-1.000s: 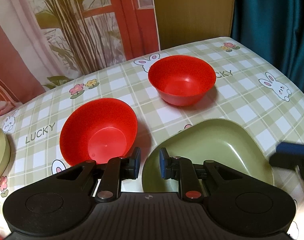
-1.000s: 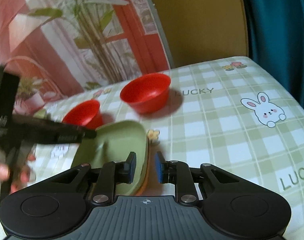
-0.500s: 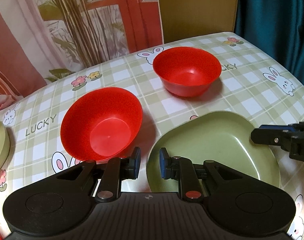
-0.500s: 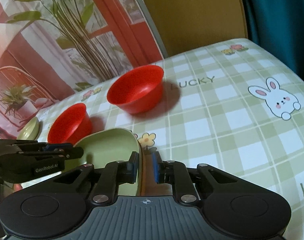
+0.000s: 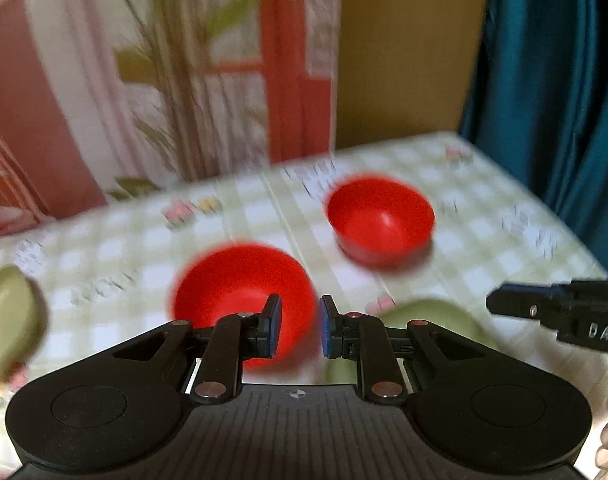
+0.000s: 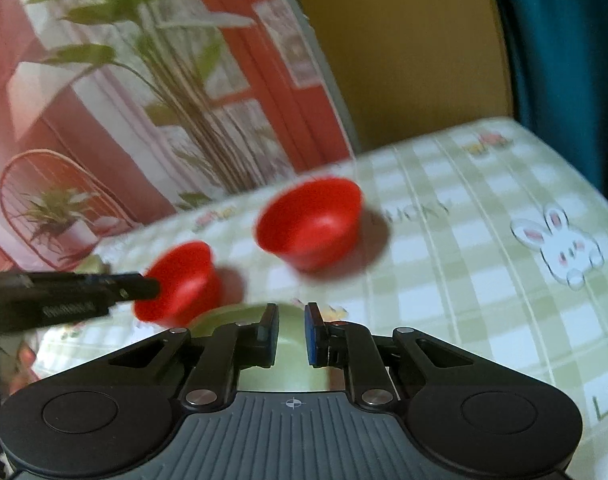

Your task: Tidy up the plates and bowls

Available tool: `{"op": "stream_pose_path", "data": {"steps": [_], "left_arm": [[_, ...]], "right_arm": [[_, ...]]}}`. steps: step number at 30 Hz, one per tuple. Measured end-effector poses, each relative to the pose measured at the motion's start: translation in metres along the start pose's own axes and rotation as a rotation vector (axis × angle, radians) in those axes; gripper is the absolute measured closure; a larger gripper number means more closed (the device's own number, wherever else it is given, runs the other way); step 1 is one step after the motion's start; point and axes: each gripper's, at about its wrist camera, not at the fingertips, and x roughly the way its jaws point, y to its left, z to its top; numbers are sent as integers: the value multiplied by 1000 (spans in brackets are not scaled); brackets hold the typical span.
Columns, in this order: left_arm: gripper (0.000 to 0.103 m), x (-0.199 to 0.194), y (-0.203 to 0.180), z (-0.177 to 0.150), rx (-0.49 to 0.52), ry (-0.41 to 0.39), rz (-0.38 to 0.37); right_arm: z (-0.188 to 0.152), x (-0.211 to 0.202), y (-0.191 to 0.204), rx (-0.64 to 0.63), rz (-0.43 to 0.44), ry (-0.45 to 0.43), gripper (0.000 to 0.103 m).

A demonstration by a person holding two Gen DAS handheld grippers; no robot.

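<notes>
Green plate (image 6: pixel 223 318) sits on the near part of the table (image 6: pixel 464 280), mostly hidden under the R gripper (image 6: pixel 291 332). R claw has just been closing and is down to a narrow slit. Pale green of the plate shows through that slit, but w/ the blur can't tell if the pads actually pinch the rim or just hover over it. In the L wrist view the same plate peeks out low right of centre, w/ the R gripper's black tip coming in from the right edge, just above the plate's right side. L gripper (image 5: pixel 301 326) is all but closed, only a slit, nothing in it, held above the table. Through its slit shows the near red bowl (image 5: pixel 239 280), upright, left of the plate and close beside it. Far red bowl (image 5: pixel 380 220) is also upright, further back toward the far edge, apart from the rest. A 2nd green dish (image 5: pixel 7 320) sits at the far left edge, well apart from the bowls. Cloth is green-white check w/ bunnies, flowers and "LUCKY" print. Behind the table: plant-and-window backdrop (image 6: pixel 163 100), brown panel (image 5: pixel 404 60), teal curtain (image 5: pixel 552 80). Both views are motion-blurred.
</notes>
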Motion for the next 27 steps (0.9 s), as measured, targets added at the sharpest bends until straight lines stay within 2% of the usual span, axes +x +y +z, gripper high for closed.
{"op": "stream_pose_path", "data": {"steps": [4,9,13,15,16,18,19,23,27], "left_arm": [[82,-37,42,14,-59,-63,41],[82,-87,100,18,-108,-134,150],[80,-117,149,17,-189,-164,236],[75,-130,172,11,-234,-175,275],[67,-133,183,6,-258,-180,299],[56,-138,204,-5,-300,-186,350],[54,-138,214,-13,-320,-185,375],[54,-120,257,-38,-430,-150,430],[54,-93,299,-62,-567,-120,447]], "right_arm": [[16,-1,35,-45,45,-28,89],[33,9,87,-96,119,-35,88],[43,30,130,-162,164,-18,88],[47,44,152,-200,182,-7,88],[48,51,163,-216,189,-2,88],[48,68,183,-255,201,8,87],[48,77,193,-277,204,12,87],[45,115,231,-356,221,40,87],[43,157,265,-427,247,66,87]]}}
